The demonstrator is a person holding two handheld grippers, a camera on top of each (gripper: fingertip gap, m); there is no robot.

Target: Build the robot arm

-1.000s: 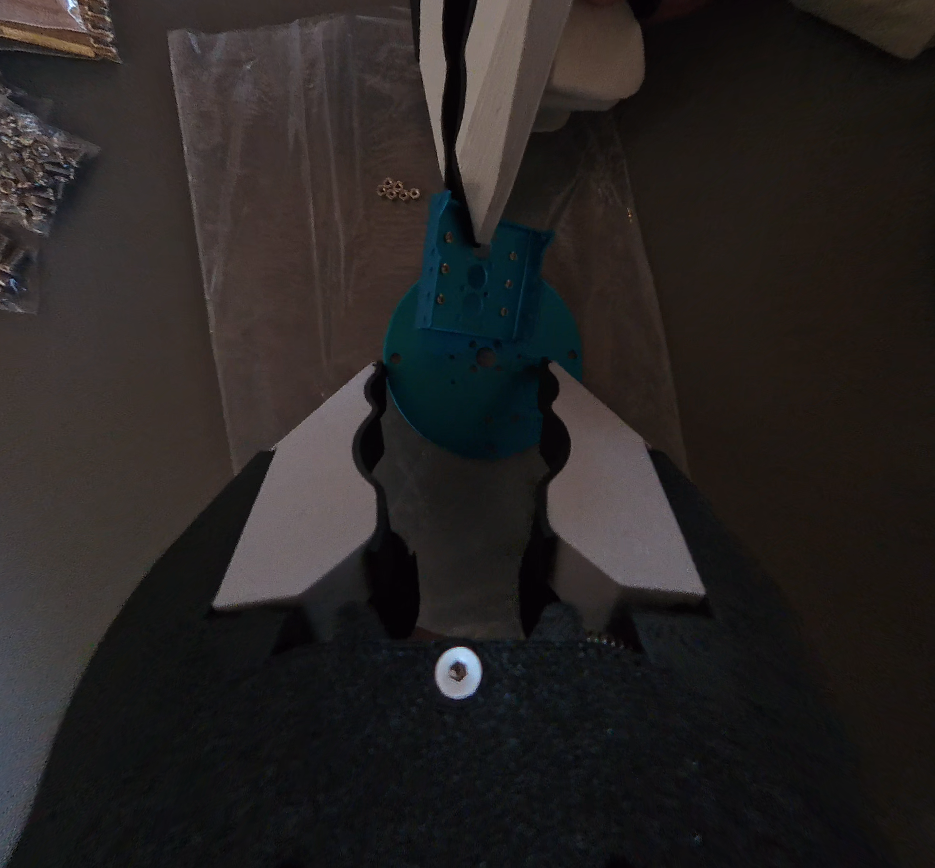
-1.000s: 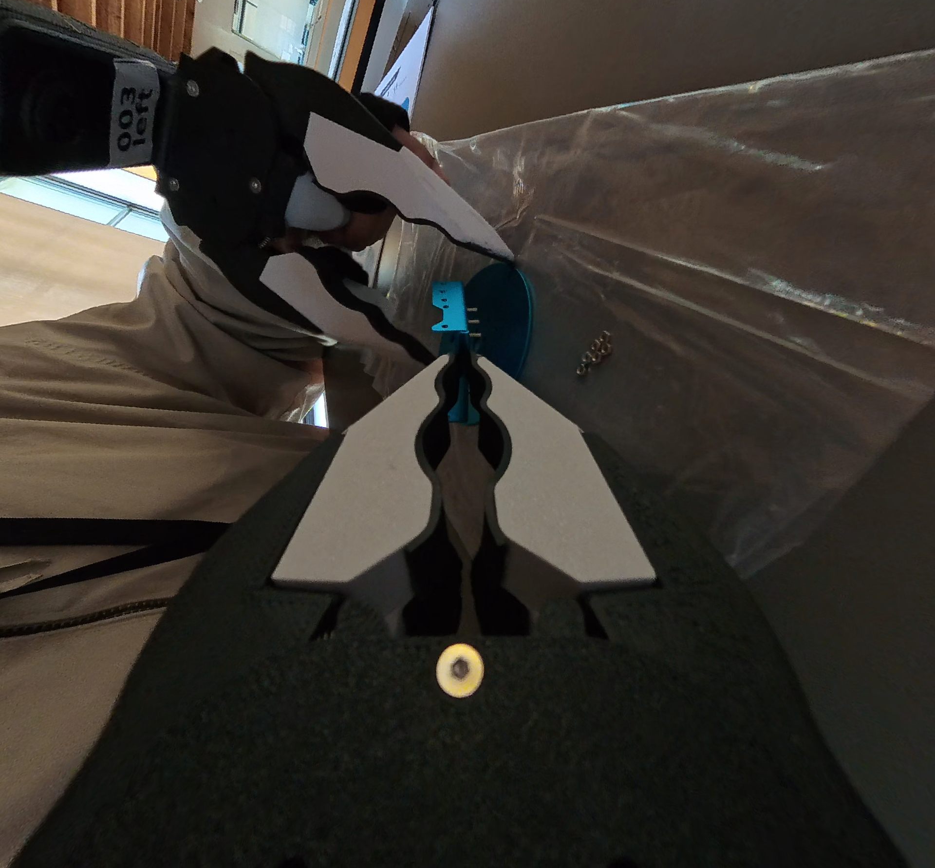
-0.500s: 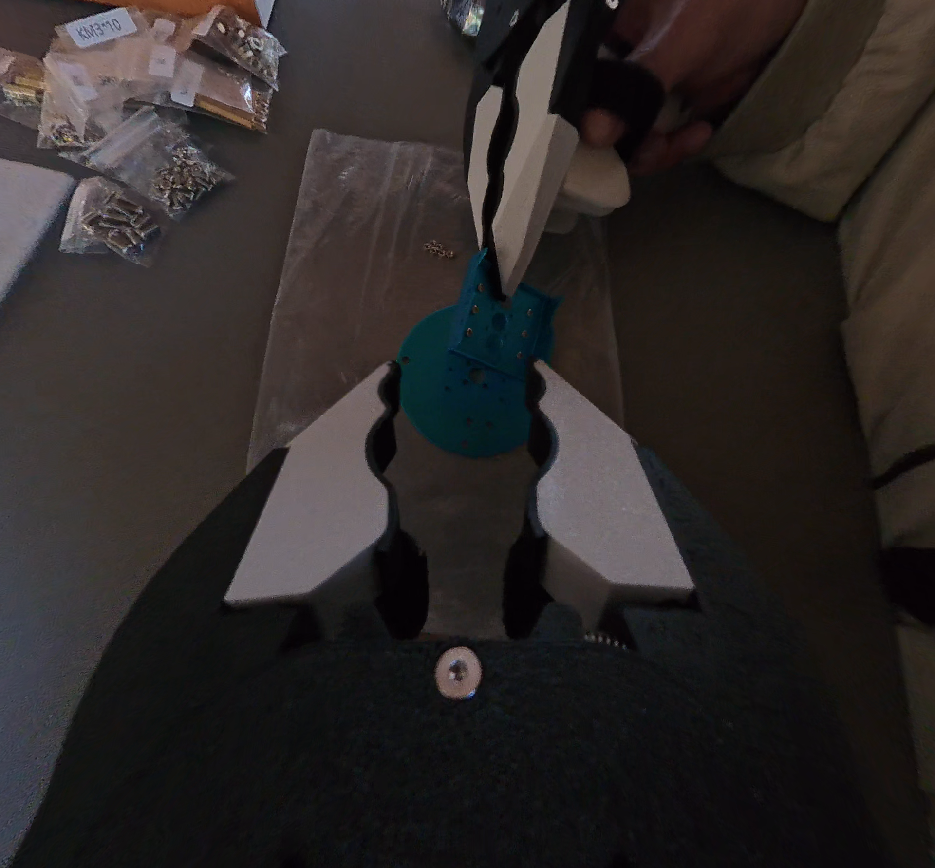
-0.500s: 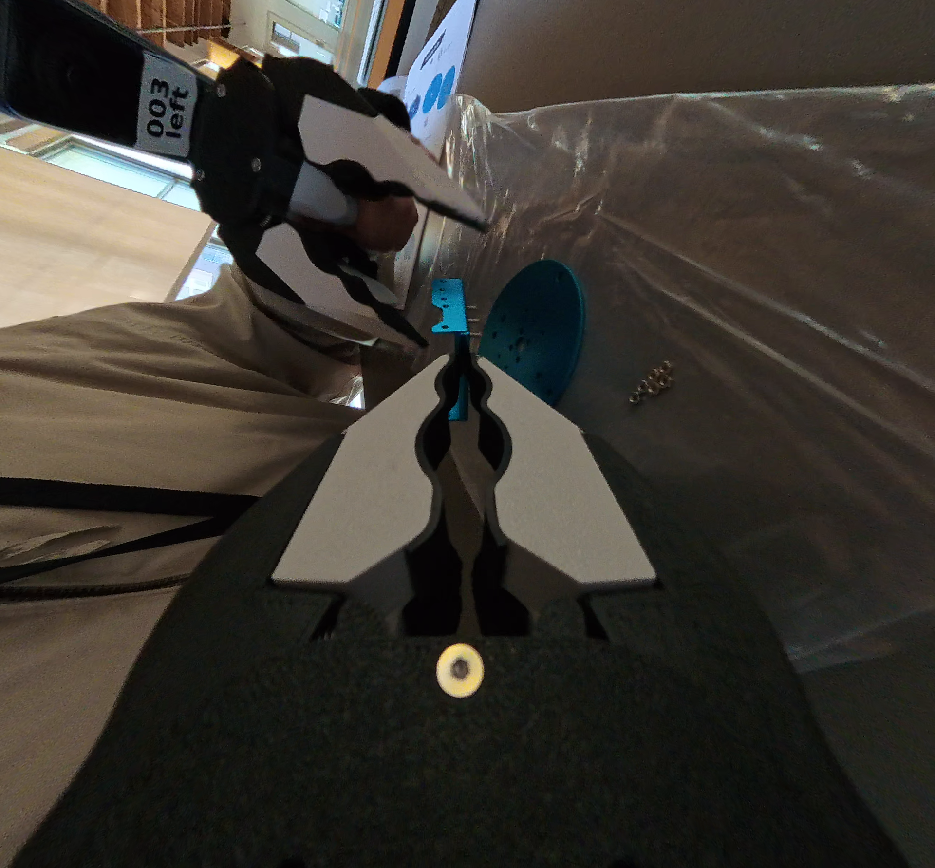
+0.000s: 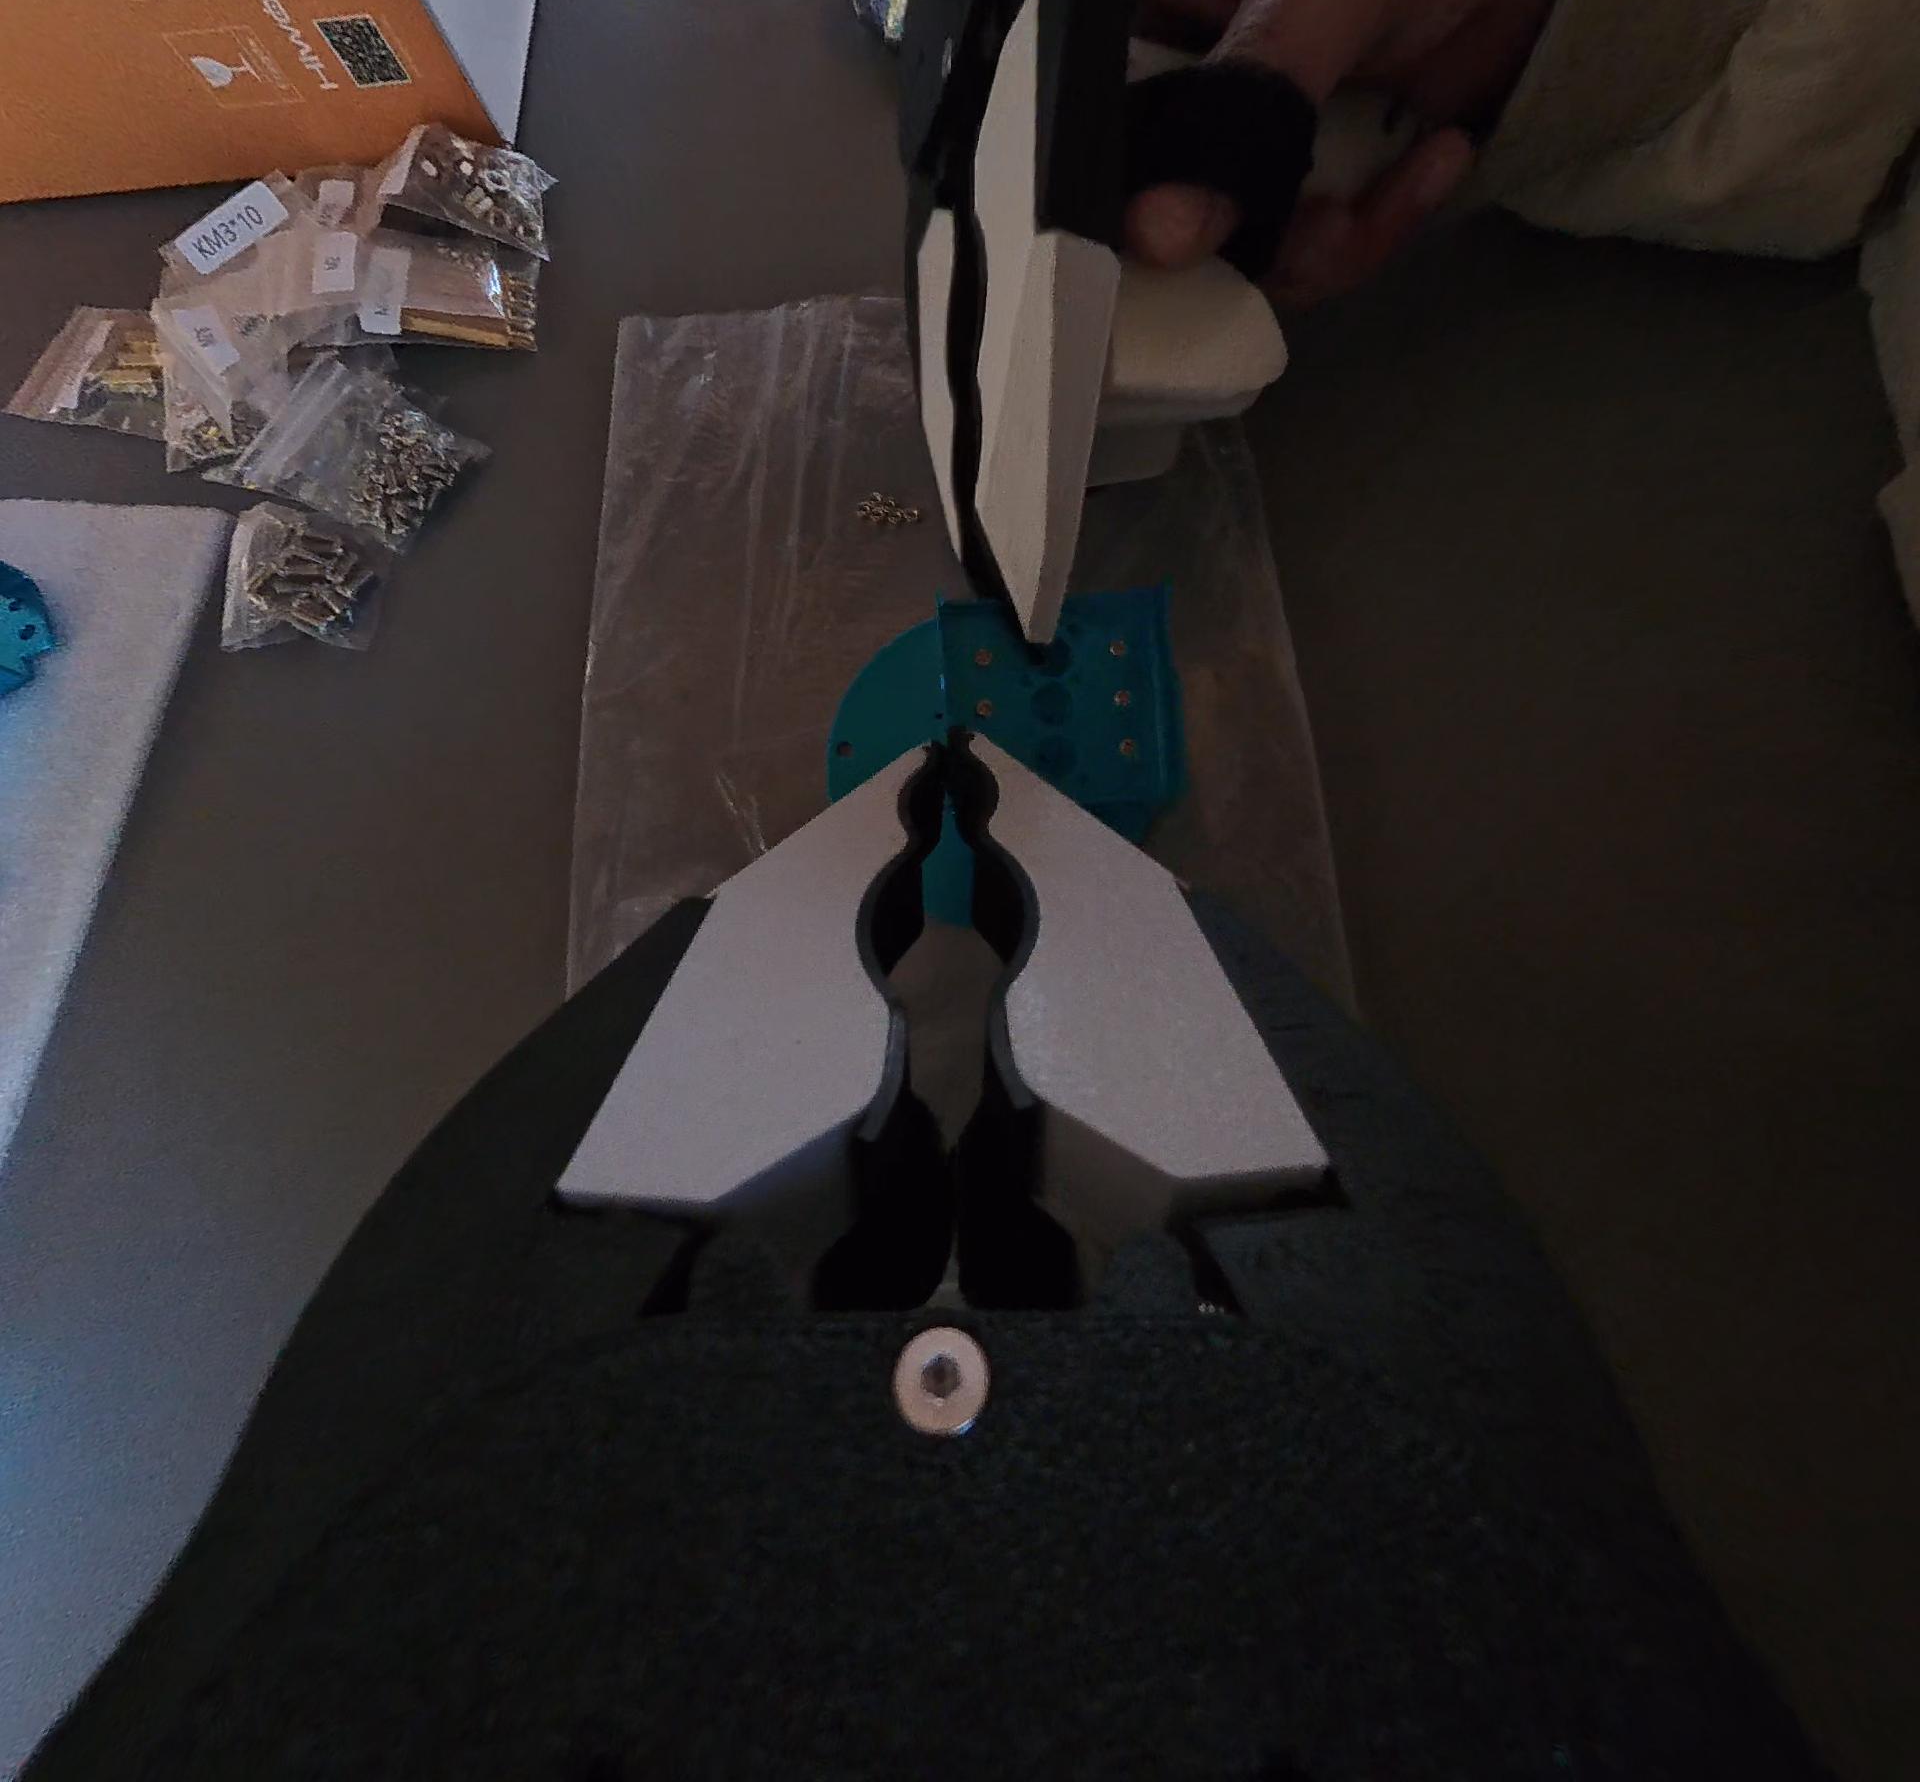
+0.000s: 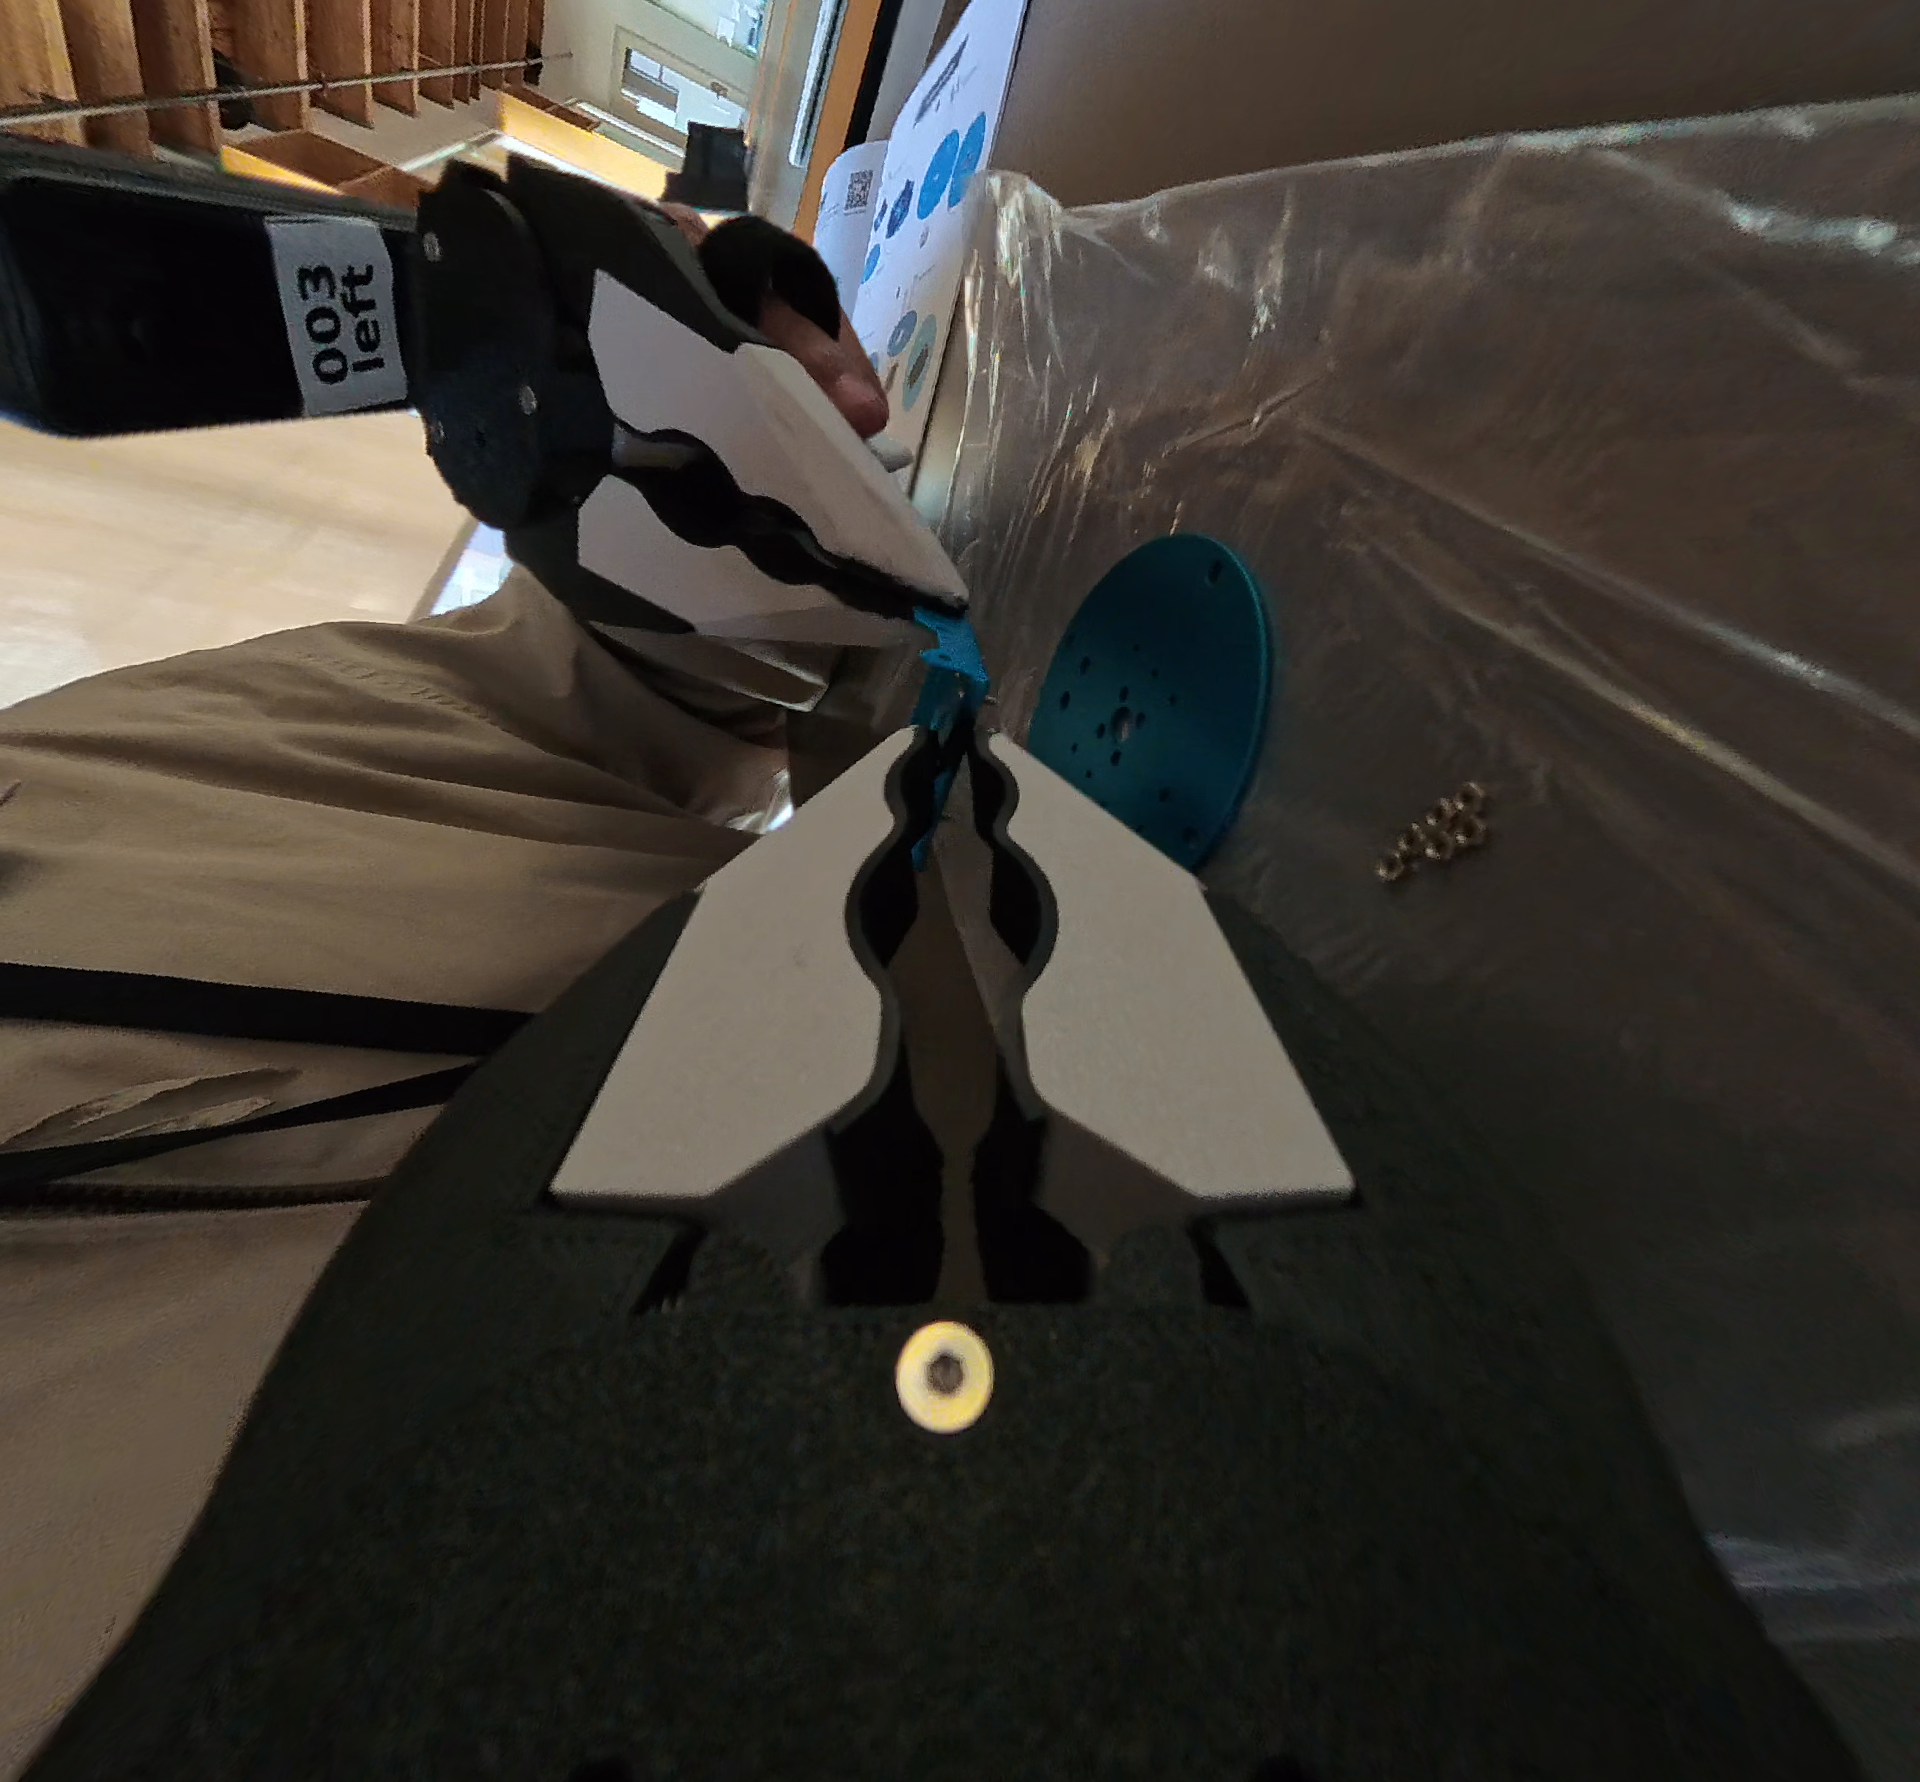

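Above the clear plastic sheet (image 5: 748,589), both grippers' jaws clamped on the blue bracket (image 5: 1070,704), blue disc (image 6: 1153,704) beneath

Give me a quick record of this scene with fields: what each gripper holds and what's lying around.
Left gripper: fingers shut on one edge of the blue bracket
Right gripper: fingers shut on the same bracket, from above
Blue disc: flat on the clear plastic bag, under the bracket
Nuts: small cluster on the bag, beyond the disc
Screw bags: piled to the left on the table
Orange box: far left corner
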